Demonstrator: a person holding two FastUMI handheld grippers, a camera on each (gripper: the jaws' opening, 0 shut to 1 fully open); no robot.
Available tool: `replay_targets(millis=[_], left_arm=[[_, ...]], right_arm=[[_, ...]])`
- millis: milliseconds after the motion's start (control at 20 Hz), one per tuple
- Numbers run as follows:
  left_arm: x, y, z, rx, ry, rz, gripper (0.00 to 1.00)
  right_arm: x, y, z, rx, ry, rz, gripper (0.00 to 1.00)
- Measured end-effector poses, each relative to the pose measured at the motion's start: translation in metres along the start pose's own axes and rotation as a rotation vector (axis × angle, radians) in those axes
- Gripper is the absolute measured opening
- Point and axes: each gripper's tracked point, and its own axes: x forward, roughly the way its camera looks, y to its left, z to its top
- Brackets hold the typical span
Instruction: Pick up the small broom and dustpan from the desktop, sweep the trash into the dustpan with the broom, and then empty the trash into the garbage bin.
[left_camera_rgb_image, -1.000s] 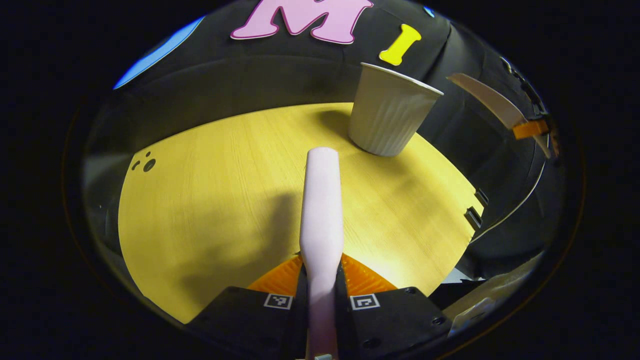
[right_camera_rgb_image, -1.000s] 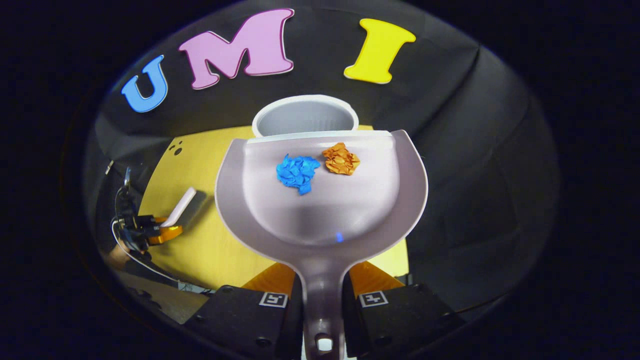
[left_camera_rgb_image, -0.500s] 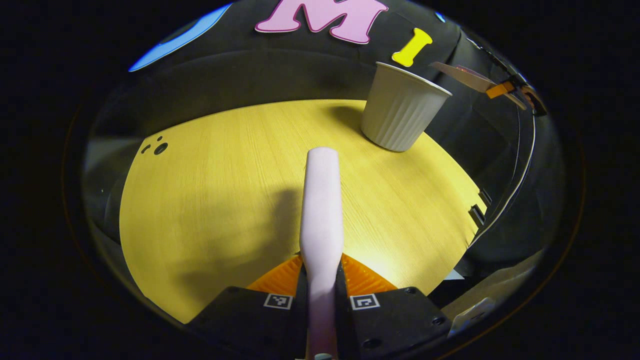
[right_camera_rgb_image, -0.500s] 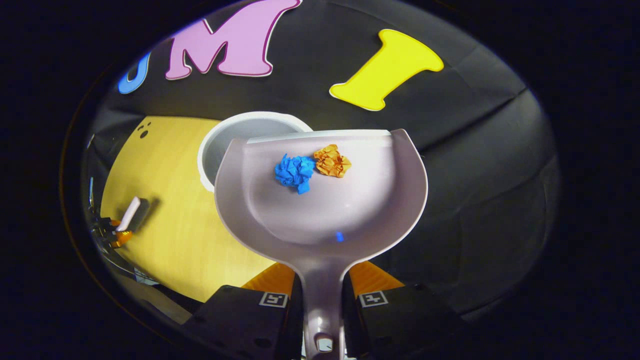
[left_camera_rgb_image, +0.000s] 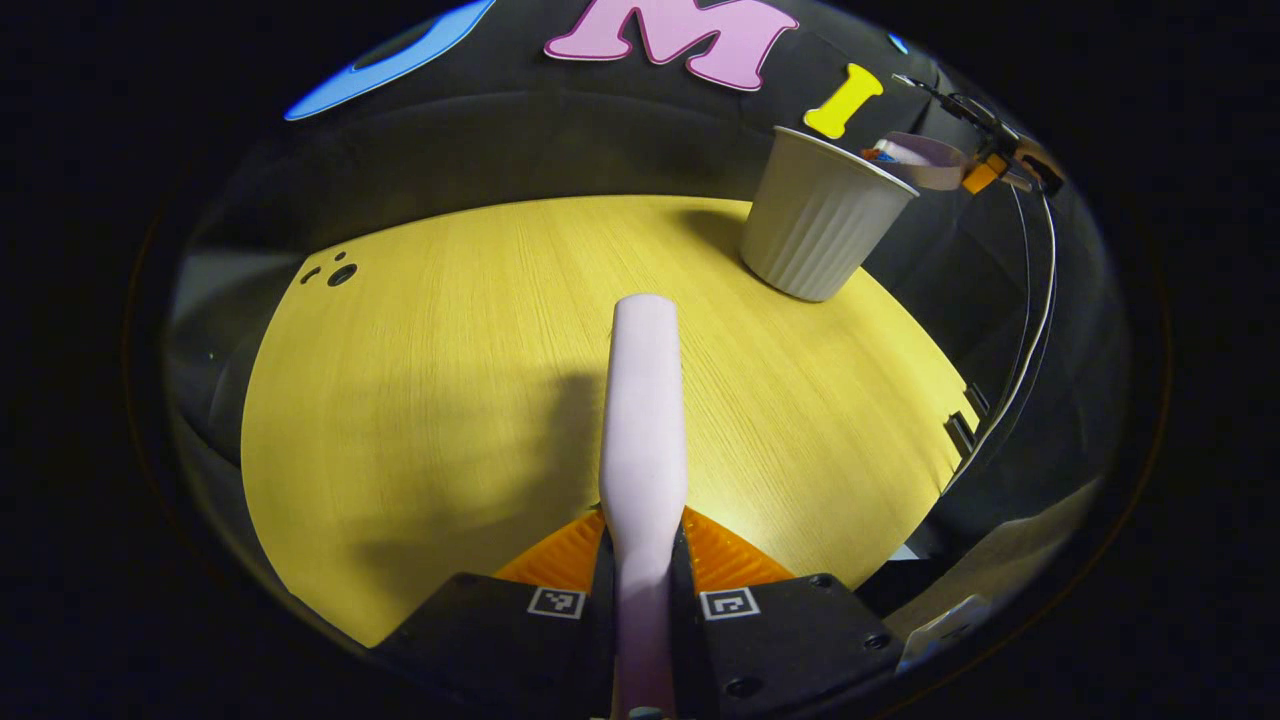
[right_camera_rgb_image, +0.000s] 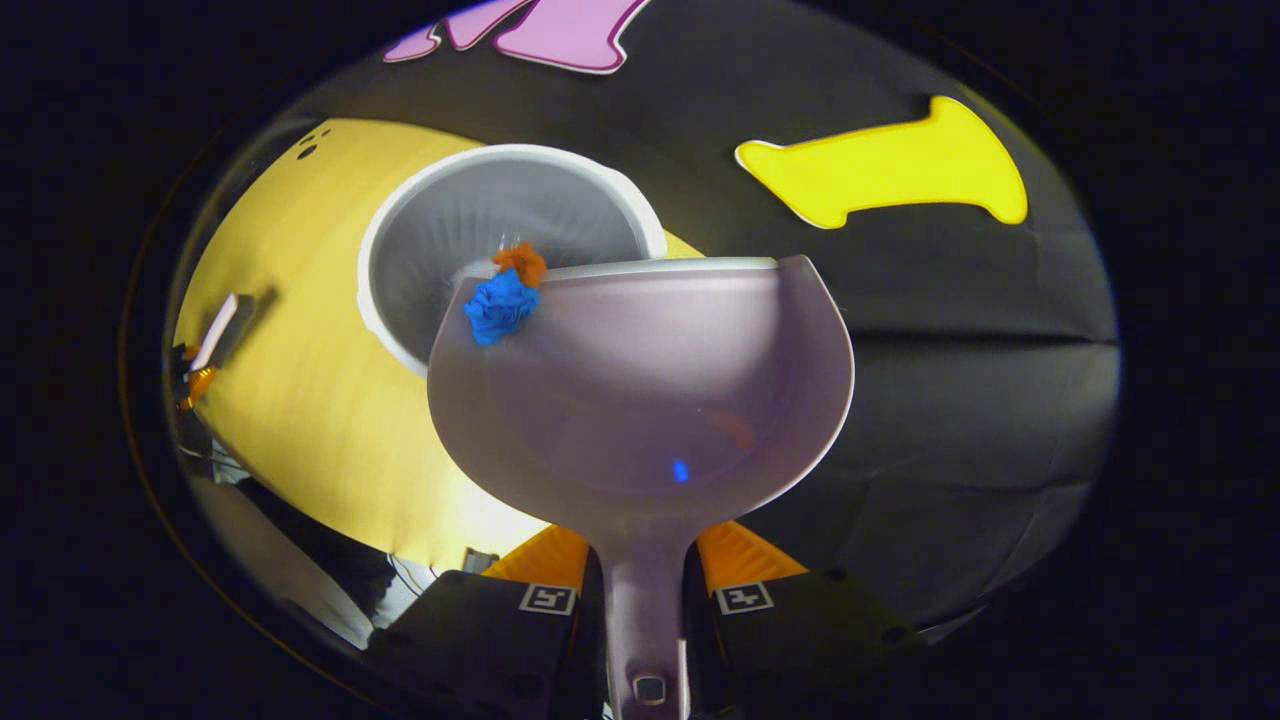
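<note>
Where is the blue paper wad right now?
In the right gripper view, the blue paper wad sits at the dustpan's left front corner, over the garbage bin, beside the orange wad.

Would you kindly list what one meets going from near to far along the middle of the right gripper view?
Right claw shut on the dustpan's handle → dustpan bowl → blue paper ball and orange paper ball at its front lip → garbage bin → booth wall.

Dim booth; light falls brightly on the yellow wooden surface, where a soft shadow lies. Fisheye distortion bends the edges, which blur and darken.
</note>
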Motion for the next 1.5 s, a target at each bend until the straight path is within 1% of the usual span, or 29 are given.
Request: replay_targets(millis=[100,300,400,550,650,750,800,850,900,950,1000,1100,1150,1200,1350,1400,1450,1500], left_arm=[[0.001,0.002,-0.005,-0.014,0.003,0.002,0.28],[0.000,0.007,-0.009,-0.035,0.000,0.010,0.27],[0.001,0.009,-0.009,-0.040,0.000,0.018,0.27],[0.001,0.011,-0.005,-0.047,-0.006,0.025,0.26],[0.001,0.012,-0.004,-0.046,-0.008,0.032,0.28],[-0.001,0.011,-0.002,-0.050,-0.010,0.040,0.27],[-0.002,0.011,-0.001,-0.052,-0.012,0.045,0.27],[-0.003,0.012,0.000,-0.052,-0.015,0.050,0.27],[-0.003,0.012,-0.001,-0.050,-0.015,0.057,0.27],[-0.004,0.013,0.000,-0.046,-0.018,0.065,0.28],[-0.004,0.014,0.001,-0.042,-0.021,0.073,0.29],[-0.005,0.015,0.002,-0.036,-0.025,0.085,0.27],[-0.006,0.016,0.004,-0.034,-0.028,0.091,0.27],[-0.006,0.016,0.005,-0.031,-0.028,0.096,0.28],[-0.003,0.018,0.007,-0.012,-0.025,0.111,0.27],[-0.001,0.019,0.009,-0.004,-0.024,0.116,0.27],[0.000,0.019,0.010,0.004,-0.020,0.121,0.29],[0.002,0.020,0.011,0.014,-0.017,0.130,0.26]], right_arm=[[-0.005,-0.006,-0.002,-0.038,0.033,-0.002,0.36],[-0.002,-0.005,0.001,-0.098,0.070,0.007,0.36],[-0.001,-0.001,0.006,-0.104,0.064,0.018,0.36],[-0.002,0.000,0.008,-0.113,0.047,0.012,0.36],[-0.003,0.000,0.008,-0.081,0.005,0.015,0.36],[-0.008,0.008,0.010,-0.017,-0.072,0.044,0.39],[-0.013,0.012,0.010,0.020,-0.118,0.061,0.36],[-0.021,0.015,0.010,0.055,-0.164,0.082,0.36],[-0.030,0.021,0.009,0.087,-0.211,0.103,0.32],[-0.039,0.026,0.007,0.118,-0.259,0.122,0.36],[-0.051,0.032,0.003,0.145,-0.300,0.144,0.36],[-0.076,0.050,-0.008,0.188,-0.373,0.191,0.36],[-0.085,0.061,-0.015,0.201,-0.401,0.216,0.39],[-0.093,0.075,-0.023,0.209,-0.423,0.240,0.36],[-0.100,0.134,-0.046,0.184,-0.427,0.335,0.36],[-0.098,0.154,-0.054,0.177,-0.422,0.363,0.39],[-0.096,0.177,-0.066,0.164,-0.413,0.392,0.36],[-0.092,0.199,-0.074,0.162,-0.405,0.411,0.36]])
